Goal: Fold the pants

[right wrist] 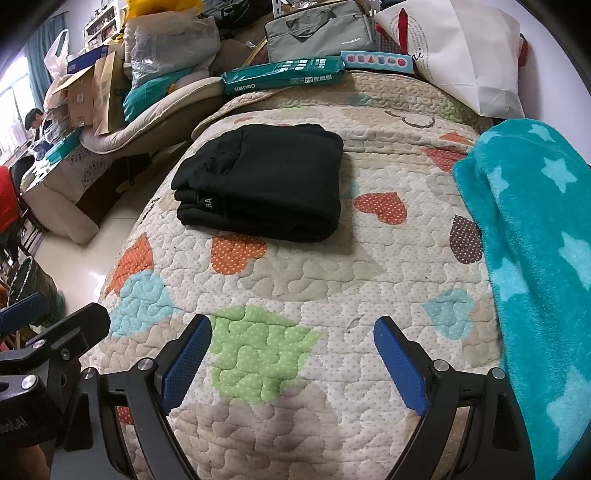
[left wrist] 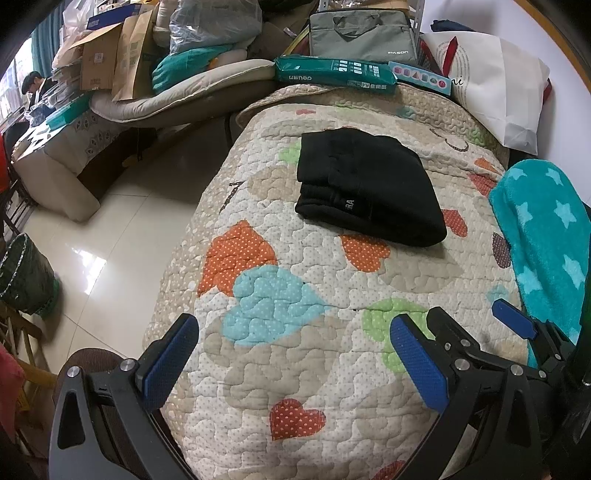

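Note:
Black pants (left wrist: 369, 188) lie folded into a compact stack on the heart-patterned quilt (left wrist: 295, 369), towards its far half; they also show in the right wrist view (right wrist: 266, 184). My left gripper (left wrist: 295, 362) is open and empty, held above the quilt's near end, well short of the pants. My right gripper (right wrist: 291, 363) is open and empty, also near the front edge; it also shows at the right of the left wrist view (left wrist: 465, 325). The left gripper's blue finger shows at the left edge of the right wrist view (right wrist: 22, 314).
A teal star blanket (right wrist: 535, 240) lies along the quilt's right side. A green paper pack (right wrist: 284, 75), a grey bag (right wrist: 321, 29) and a white paper bag (right wrist: 469, 55) stand at the far end. Tiled floor (left wrist: 110, 229) and a dark bin (left wrist: 26, 277) are left of the bed.

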`<action>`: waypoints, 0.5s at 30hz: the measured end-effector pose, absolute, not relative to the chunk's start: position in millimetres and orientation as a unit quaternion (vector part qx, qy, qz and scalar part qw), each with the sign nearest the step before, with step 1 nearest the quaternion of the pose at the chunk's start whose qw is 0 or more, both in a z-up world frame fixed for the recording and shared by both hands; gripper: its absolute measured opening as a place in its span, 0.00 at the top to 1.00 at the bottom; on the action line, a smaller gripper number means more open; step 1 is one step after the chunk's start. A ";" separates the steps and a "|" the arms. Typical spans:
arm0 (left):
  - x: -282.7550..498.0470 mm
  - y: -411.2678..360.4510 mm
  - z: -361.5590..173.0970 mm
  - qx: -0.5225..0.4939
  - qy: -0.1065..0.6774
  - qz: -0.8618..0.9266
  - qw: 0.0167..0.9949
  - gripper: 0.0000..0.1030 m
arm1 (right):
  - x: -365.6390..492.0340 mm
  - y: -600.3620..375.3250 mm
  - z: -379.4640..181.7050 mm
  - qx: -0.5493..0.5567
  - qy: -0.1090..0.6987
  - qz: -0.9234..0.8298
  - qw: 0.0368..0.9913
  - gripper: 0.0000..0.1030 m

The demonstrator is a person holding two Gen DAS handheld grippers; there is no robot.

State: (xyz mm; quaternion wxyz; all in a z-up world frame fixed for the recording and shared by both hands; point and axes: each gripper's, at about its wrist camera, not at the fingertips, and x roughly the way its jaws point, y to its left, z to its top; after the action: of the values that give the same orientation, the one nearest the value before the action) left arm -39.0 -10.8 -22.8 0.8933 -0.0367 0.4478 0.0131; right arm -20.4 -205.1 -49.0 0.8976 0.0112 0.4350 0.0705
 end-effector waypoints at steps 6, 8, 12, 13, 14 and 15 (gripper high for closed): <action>-37.9 -10.0 -23.1 -0.037 0.449 0.013 0.893 0.00 | -20.8 -204.2 -49.3 0.011 0.435 0.070 0.897 0.10; -38.0 -9.8 -23.4 -0.037 0.450 0.013 0.892 0.00 | -20.8 -204.1 -49.1 0.011 0.436 0.070 0.897 0.10; -38.4 -8.6 -23.8 -0.038 0.451 0.013 0.892 0.00 | -20.3 -203.6 -50.2 0.010 0.436 0.070 0.897 0.10; -38.4 -8.4 -23.8 -0.038 0.450 0.012 0.892 0.00 | -20.3 -203.6 -50.1 0.010 0.436 0.070 0.897 0.10; -38.1 -8.1 -23.7 -0.038 0.450 0.012 0.892 0.00 | -20.2 -203.6 -50.9 0.009 0.436 0.071 0.897 0.10; -39.4 -8.7 -24.1 -0.038 0.450 0.012 0.892 0.00 | -20.2 -203.6 -51.5 0.008 0.437 0.071 0.897 0.10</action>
State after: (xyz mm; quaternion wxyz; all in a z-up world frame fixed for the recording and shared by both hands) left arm -39.4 -8.7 -24.1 0.8919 -0.0376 0.4504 0.0123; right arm -20.2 -203.6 -51.5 0.8968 0.0083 0.4366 0.0709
